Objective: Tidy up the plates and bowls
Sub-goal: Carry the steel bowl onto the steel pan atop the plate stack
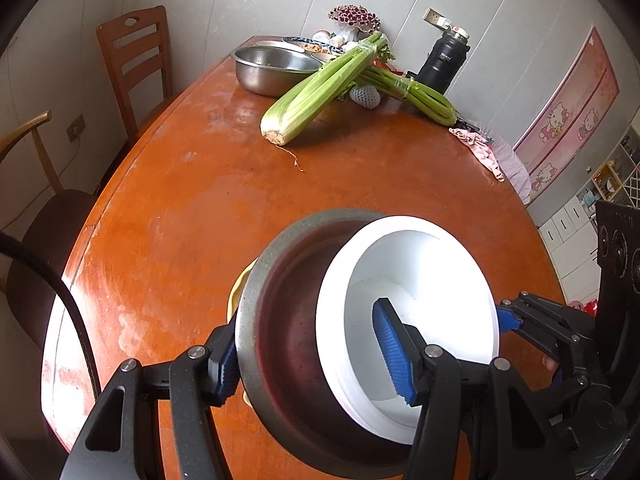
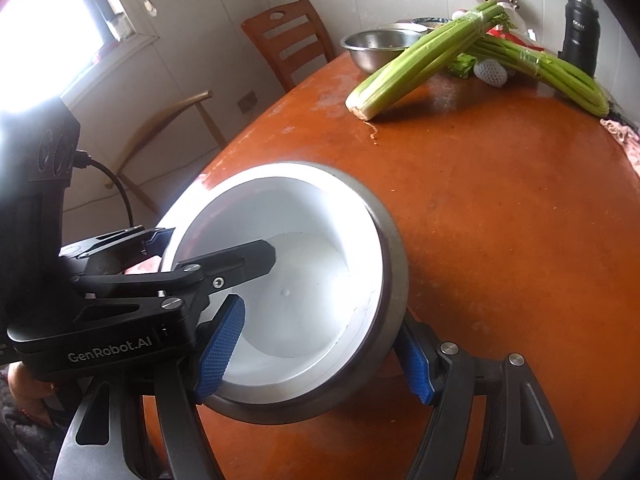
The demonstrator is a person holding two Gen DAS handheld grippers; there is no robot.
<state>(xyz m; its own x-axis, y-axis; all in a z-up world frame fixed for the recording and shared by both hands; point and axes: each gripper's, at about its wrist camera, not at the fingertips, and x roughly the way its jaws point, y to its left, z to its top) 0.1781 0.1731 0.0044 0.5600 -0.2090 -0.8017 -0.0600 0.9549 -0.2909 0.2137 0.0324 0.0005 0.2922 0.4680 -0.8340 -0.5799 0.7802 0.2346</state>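
A white bowl (image 1: 420, 280) sits nested inside a steel bowl (image 1: 280, 300) at the near edge of the orange table (image 1: 200, 200). A yellow plate (image 1: 236, 292) peeks out under the steel bowl. My left gripper (image 1: 312, 356) has one finger outside the steel bowl and one inside the white bowl, its jaws spread across both rims. My right gripper (image 2: 316, 348) straddles the stack from the other side: one finger inside the white bowl (image 2: 304, 280), the other outside the steel bowl (image 2: 394, 264). Whether either pair of jaws presses on the walls is unclear.
At the far end lie two celery bunches (image 1: 320, 88), a steel basin (image 1: 272, 68), a dish of food (image 1: 316, 46), a black flask (image 1: 444, 60) and a pink cloth (image 1: 480, 148). Wooden chairs (image 1: 132, 60) stand to the left of the table.
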